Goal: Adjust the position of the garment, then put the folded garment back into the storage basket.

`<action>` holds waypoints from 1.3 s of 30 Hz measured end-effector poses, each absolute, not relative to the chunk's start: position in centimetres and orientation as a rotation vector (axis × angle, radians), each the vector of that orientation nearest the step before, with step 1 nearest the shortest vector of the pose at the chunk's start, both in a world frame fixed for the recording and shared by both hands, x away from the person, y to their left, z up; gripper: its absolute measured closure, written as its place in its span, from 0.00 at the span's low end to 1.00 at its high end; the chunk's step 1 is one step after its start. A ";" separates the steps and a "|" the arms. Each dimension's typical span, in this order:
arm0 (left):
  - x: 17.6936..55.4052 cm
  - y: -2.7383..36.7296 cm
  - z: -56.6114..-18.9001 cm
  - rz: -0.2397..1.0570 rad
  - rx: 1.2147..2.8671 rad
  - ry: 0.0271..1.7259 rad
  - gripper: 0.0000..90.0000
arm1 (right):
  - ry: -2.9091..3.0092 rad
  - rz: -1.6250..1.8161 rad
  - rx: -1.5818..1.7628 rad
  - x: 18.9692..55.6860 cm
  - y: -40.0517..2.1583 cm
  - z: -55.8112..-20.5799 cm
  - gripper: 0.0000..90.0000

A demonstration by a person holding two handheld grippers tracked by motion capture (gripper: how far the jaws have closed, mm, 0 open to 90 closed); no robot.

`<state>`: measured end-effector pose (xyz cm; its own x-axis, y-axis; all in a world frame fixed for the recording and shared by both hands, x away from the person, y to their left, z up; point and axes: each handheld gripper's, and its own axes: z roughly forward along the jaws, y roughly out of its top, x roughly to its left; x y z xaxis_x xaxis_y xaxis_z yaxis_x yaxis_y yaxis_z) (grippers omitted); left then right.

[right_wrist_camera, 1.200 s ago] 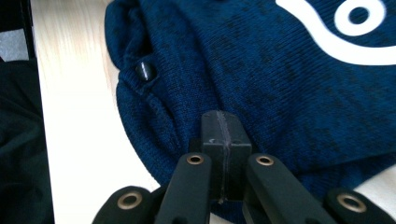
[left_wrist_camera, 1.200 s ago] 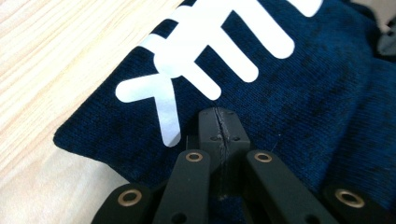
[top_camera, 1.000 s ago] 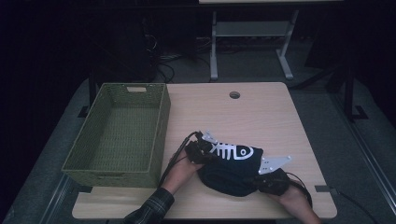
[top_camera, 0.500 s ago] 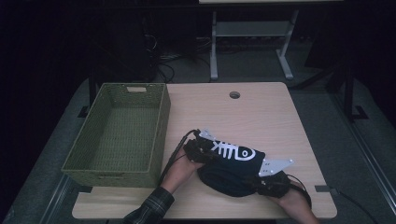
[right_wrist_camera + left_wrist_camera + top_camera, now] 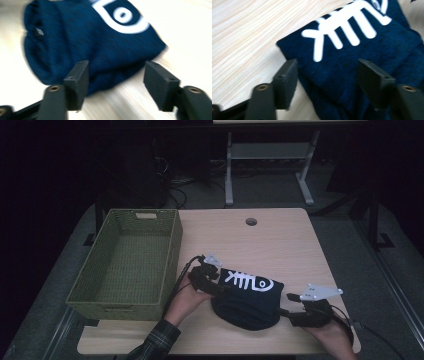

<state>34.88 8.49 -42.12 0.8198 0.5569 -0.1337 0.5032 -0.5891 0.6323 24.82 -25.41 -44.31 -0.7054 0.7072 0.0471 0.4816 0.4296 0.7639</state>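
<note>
Both claws just opened, gripping nothing; left claw [image 5: 216, 287], right claw [image 5: 290, 306]; folded navy garment [image 5: 248, 300] lies between them, lower centre, long axis claw-to-claw.

The left tongs [image 5: 329, 75] stood with their two black jaws wide apart, having just been opening, one rising at seven o'clock and the other at four o'clock. Between them lay the folded navy cloth [image 5: 372, 50], no pad pressing on it. The cloth spread from the centre toward two o'clock, and its white fish-skeleton print [image 5: 347, 27] ran up toward one o'clock. The pale wooden tabletop [image 5: 244, 37] lay bare from nine to eleven o'clock.
</note>
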 end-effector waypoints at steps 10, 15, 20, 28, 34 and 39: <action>34.8 8.6 -44.3 0.075 2.346 0.812 0.21 | 2.321 1.048 1.187 26.1 -28.4 -46.5 0.19; 34.8 8.5 -44.9 0.062 2.346 0.818 0.21 | 2.328 1.043 1.226 26.6 -28.8 -47.4 0.16; 34.8 8.4 -45.5 0.047 2.347 0.822 0.21 | 2.332 1.033 1.223 26.9 -28.7 -47.9 0.15; 34.7 8.3 -45.9 0.032 2.345 0.806 0.24 | 2.308 1.009 1.217 27.1 -28.8 -48.2 0.15; 34.6 8.5 -45.9 -0.026 2.332 0.762 0.39 | 2.309 1.008 1.217 27.1 -28.8 -48.2 0.15; 34.5 8.3 -45.8 -0.055 2.325 0.757 0.52 | 2.310 1.008 1.217 27.1 -28.8 -48.2 0.14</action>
<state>34.47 8.29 -45.85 0.8297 0.5058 -0.2364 0.5347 -0.5984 0.5967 27.10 -28.79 -48.24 -0.5747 0.8179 0.0264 0.5756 0.3811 0.7235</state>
